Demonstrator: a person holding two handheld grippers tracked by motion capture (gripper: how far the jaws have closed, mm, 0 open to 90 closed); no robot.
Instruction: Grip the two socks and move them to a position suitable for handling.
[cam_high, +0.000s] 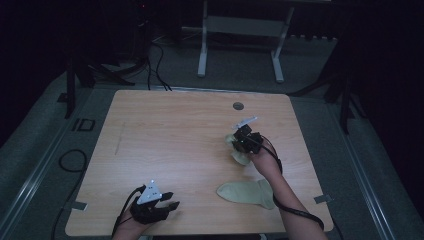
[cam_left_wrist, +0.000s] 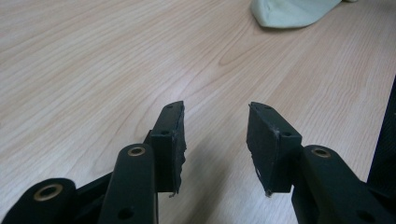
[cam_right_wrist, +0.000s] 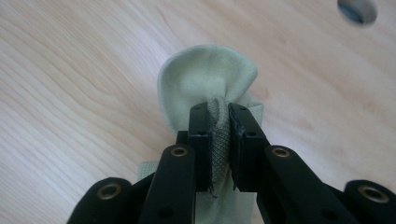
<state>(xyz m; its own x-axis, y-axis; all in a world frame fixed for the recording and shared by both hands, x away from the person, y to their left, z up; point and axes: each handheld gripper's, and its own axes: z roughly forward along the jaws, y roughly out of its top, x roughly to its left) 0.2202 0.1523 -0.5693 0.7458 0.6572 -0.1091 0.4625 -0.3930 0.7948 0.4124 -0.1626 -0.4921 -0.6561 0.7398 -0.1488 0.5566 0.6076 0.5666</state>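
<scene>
Two pale green socks are on the wooden table (cam_high: 175, 130). One sock (cam_high: 247, 192) lies flat near the front right edge; its toe end (cam_left_wrist: 289, 11) appears at the top of the left gripper view. The other sock (cam_right_wrist: 205, 81) hangs bunched from my right gripper (cam_right_wrist: 219, 119), whose jaws are shut on a fold of its fabric. In the high view that gripper (cam_high: 244, 142) is over the right middle of the table with the held sock (cam_high: 239, 156) drooping beneath it. My left gripper (cam_high: 171, 201) rests low at the front left, open, nothing between its jaws (cam_left_wrist: 215, 140).
A round cable hole (cam_high: 238, 106) sits near the table's far edge, also seen as the hole (cam_right_wrist: 357, 10) in the right gripper view. Beyond the table stand a white frame (cam_high: 240, 45) and dark cables on a grey floor.
</scene>
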